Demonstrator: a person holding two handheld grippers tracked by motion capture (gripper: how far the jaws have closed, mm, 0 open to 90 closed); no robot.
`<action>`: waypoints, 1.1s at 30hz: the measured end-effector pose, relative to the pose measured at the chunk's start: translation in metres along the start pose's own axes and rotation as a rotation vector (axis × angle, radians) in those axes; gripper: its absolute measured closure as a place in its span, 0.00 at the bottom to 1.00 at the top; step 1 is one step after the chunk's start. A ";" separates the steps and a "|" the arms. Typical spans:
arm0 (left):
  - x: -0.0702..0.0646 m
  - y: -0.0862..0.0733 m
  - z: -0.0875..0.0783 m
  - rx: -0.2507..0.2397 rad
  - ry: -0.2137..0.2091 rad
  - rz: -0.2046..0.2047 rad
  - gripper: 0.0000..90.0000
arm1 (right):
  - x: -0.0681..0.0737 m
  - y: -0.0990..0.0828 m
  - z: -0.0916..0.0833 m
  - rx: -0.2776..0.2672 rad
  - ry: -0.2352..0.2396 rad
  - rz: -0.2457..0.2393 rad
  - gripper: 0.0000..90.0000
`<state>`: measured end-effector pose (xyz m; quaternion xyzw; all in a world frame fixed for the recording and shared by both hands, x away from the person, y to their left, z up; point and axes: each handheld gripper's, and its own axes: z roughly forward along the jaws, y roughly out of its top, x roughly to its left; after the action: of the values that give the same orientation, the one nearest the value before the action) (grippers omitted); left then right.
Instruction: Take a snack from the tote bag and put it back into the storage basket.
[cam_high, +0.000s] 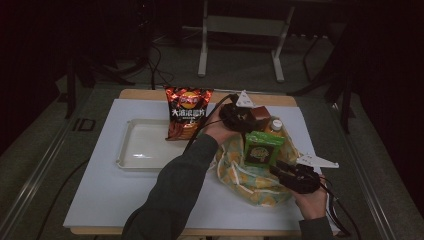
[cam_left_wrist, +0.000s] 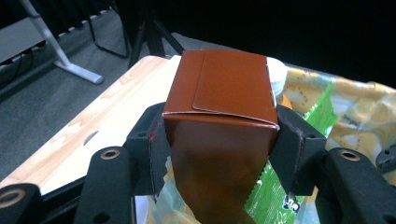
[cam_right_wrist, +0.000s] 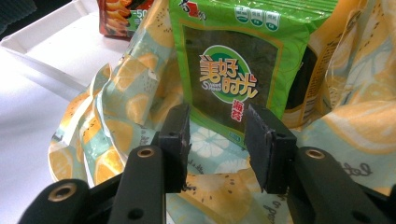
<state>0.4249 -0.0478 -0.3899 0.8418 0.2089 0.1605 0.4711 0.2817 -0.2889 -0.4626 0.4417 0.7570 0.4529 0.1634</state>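
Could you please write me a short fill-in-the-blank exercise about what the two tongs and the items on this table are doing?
1. The left tongs are closed on a ____ box.
2. The green snack packet stands in a cloth bag printed with ____ slices.
3. The right tongs point at the green packet with their jaws ____.
4. The red chip bag stands at the far edge of the white ____.

Missing words: brown; lemon; open; tray

The person wears a dark grey-green sleeve (cam_high: 172, 192). Each gripper, left (cam_high: 243, 116) and right (cam_high: 281, 169), is black, with brass-ringed holes, a grey three-cornered plate and a black cable.
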 end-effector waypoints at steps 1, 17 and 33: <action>0.001 0.001 -0.001 -0.008 0.002 -0.008 0.47 | 0.000 0.000 0.000 0.000 0.001 0.000 0.67; 0.000 0.016 -0.025 -0.091 0.035 -0.013 0.48 | 0.001 -0.001 0.002 0.007 0.001 -0.003 0.68; 0.007 0.011 -0.044 -0.069 0.037 -0.007 0.47 | 0.000 -0.002 0.007 0.017 -0.018 -0.008 0.68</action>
<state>0.4130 -0.0177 -0.3577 0.8212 0.2149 0.1817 0.4963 0.2853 -0.2851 -0.4676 0.4442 0.7612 0.4417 0.1680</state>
